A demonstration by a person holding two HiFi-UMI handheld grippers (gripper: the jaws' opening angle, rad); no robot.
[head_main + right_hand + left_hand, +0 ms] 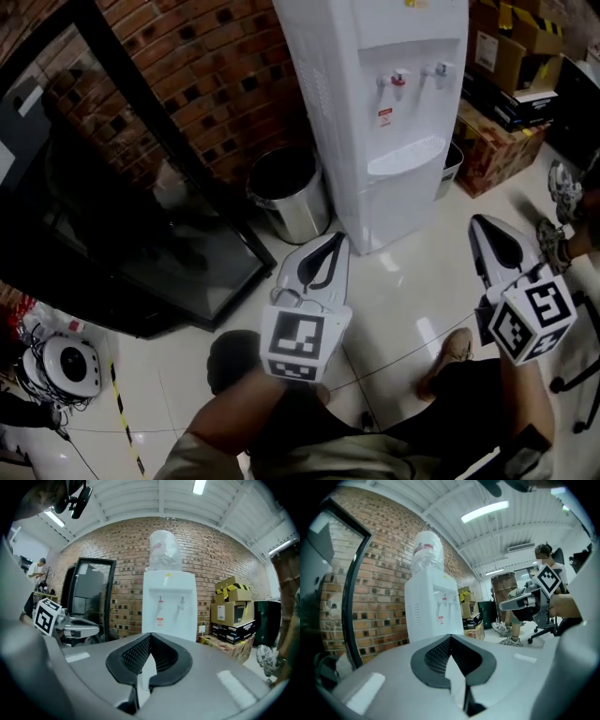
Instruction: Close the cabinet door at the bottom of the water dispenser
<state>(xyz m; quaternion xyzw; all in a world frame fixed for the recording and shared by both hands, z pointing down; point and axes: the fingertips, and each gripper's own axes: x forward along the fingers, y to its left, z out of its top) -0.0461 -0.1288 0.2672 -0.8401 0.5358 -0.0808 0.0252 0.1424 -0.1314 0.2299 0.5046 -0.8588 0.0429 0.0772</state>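
Head view: the left gripper (330, 246) and right gripper (487, 230) are held level over the tiled floor, both aimed at the white water dispenser (394, 112). Its bottom cabinet door (398, 214) sits flush with the front, apart from both grippers. A metal bin (286, 192) stands just beside it.

Left gripper view: the jaws are pressed together with nothing between them, and the dispenser stands ahead against the brick wall (379, 573).

Right gripper view: the jaws are likewise together and empty, facing the dispenser, with cardboard boxes (232, 606) to its right.

Head downward, gripper views level, sharing dispenser (375, 122)
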